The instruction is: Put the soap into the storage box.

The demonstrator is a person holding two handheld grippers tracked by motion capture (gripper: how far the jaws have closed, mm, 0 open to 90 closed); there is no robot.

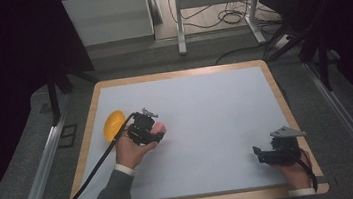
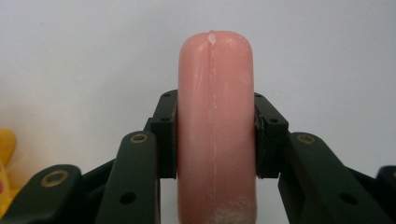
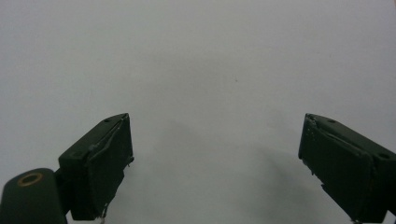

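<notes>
A pink sausage-shaped piece (image 2: 215,126) is clamped between the two black jaws of my left gripper (image 2: 215,135), its rounded end sticking out past them. From above, that gripper (image 1: 153,128) sits at the left middle of the white mat with the pink sausage (image 1: 159,127) poking out to the right. A yellow rounded object (image 1: 114,124) lies just left of it, and its yellow edge (image 2: 5,163) shows at the left of the left gripper view. My right gripper (image 3: 215,163) is open over bare mat, at the near right corner (image 1: 260,153).
The white mat (image 1: 205,106) lies on a wooden board (image 1: 279,93) with a raised rim. A black cable (image 1: 92,172) trails from the left gripper off the near left edge. Beyond the board stand a table frame (image 1: 214,4) and floor cables.
</notes>
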